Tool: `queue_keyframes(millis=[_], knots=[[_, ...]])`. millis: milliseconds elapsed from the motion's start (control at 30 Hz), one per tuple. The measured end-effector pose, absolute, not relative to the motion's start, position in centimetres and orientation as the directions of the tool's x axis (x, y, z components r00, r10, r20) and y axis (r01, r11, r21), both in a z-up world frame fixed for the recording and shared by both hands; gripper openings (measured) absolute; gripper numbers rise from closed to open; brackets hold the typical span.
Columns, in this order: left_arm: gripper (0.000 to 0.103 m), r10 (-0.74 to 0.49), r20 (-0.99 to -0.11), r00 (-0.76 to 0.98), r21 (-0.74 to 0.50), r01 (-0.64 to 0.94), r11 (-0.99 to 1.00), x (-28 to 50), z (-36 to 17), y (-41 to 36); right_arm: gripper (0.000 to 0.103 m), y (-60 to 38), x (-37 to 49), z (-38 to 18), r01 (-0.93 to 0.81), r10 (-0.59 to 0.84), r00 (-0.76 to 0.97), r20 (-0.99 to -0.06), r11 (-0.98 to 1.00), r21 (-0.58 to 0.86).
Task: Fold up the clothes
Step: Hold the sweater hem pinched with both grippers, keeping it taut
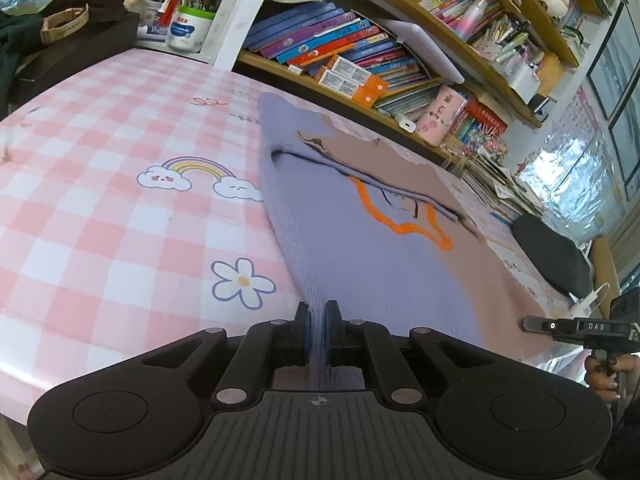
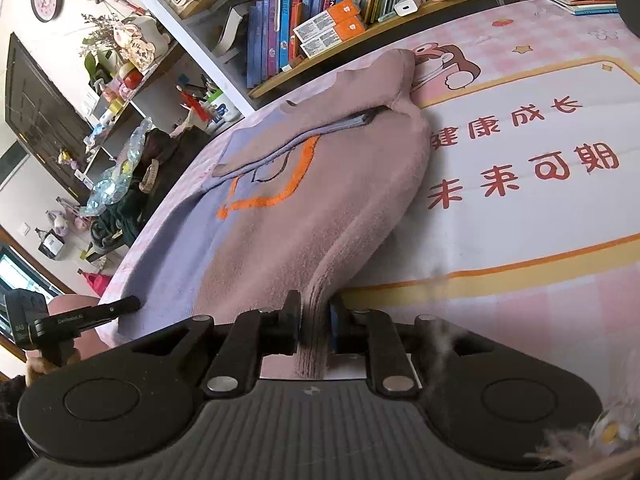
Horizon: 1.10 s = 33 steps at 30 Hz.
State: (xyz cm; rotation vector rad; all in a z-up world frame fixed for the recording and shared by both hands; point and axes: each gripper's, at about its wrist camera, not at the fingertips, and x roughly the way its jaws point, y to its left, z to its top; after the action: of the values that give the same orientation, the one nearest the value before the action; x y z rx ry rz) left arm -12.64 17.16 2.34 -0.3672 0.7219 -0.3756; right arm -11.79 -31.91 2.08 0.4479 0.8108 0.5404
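Observation:
A knitted sweater (image 1: 360,248), lilac on one half and dusty pink on the other with an orange outline on its front, lies partly folded on the pink checked table (image 1: 100,220). My left gripper (image 1: 318,312) is shut on the lilac ribbed hem at the near edge. In the right wrist view the same sweater (image 2: 312,200) stretches away from me, and my right gripper (image 2: 314,312) is shut on its pink ribbed hem. Each gripper shows at the edge of the other's view: the right gripper (image 1: 532,324) far right, the left gripper (image 2: 134,303) far left.
A bookshelf (image 1: 360,52) packed with books runs along the table's far edge. A pen holder and white jar (image 1: 188,28) stand at the back left. A black chair back (image 1: 552,256) sits at the right. The table mat (image 2: 540,160) carries red printed characters.

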Motion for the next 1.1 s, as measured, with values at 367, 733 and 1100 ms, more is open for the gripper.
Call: queue_keyframes(millis=[367,733,1100], knots=[[0.014,-0.472,-0.556,0.684,-0.453,0.226,0.862,-12.80,2.21,16.92,0.016,-31.62,-11.84,2.08,-0.290,0.615,0.564,-0.551,0.772,0.565],[0.023,-0.490,-0.547,0.679,-0.460,0.245,0.853,-12.69,2.30,16.47,0.014,-31.65,-11.80,1.96,-0.289,0.618,0.563,-0.549,0.769,0.570],[0.023,-0.494,-0.540,0.682,-0.470,0.242,0.849,-12.65,2.17,16.63,0.015,-31.79,-11.75,1.95,-0.288,0.621,0.562,-0.546,0.766,0.574]])
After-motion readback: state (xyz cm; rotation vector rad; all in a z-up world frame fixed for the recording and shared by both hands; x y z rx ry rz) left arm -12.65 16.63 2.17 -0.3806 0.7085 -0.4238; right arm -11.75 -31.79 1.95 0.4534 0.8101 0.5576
